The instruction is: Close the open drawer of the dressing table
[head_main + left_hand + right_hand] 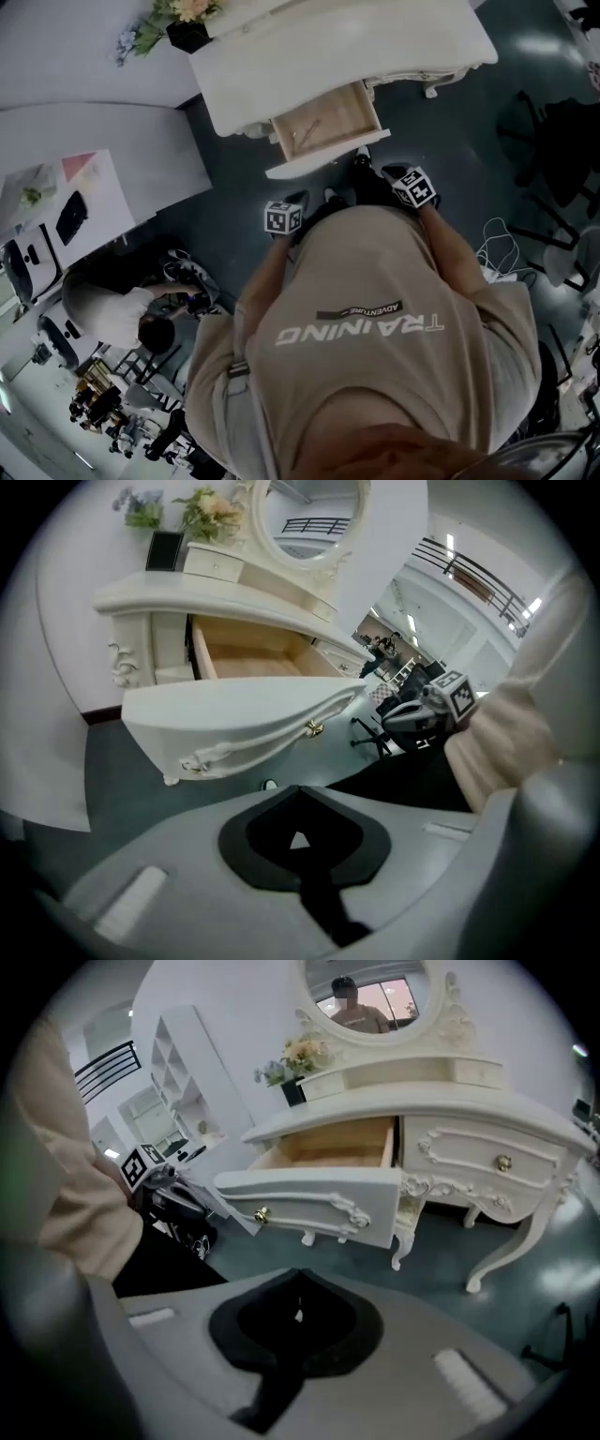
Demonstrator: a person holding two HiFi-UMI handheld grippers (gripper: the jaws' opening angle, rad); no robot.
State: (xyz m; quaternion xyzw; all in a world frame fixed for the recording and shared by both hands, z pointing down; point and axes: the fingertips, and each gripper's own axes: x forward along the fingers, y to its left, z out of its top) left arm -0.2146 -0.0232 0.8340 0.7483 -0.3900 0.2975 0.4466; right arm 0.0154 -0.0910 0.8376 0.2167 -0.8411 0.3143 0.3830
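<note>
Drawer open, 2 claws shut and empty.
Head view: the drawer [323,127] is seen pulled out of the dressing table [309,56], near the left gripper [284,217] and right gripper [412,186], but not touched. Left gripper view: the claw is pressed together, with nothing pinched. Right gripper view: the same is seen. The drawer looks stiff, wooden and probably light. It could be pushed on its flat front [319,1199], beside the small knob [262,1214].

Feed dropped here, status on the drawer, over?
Left gripper shut, empty. Right gripper shut, empty. Drawer open, pulled well out, untouched. Nothing blocking it.
</note>
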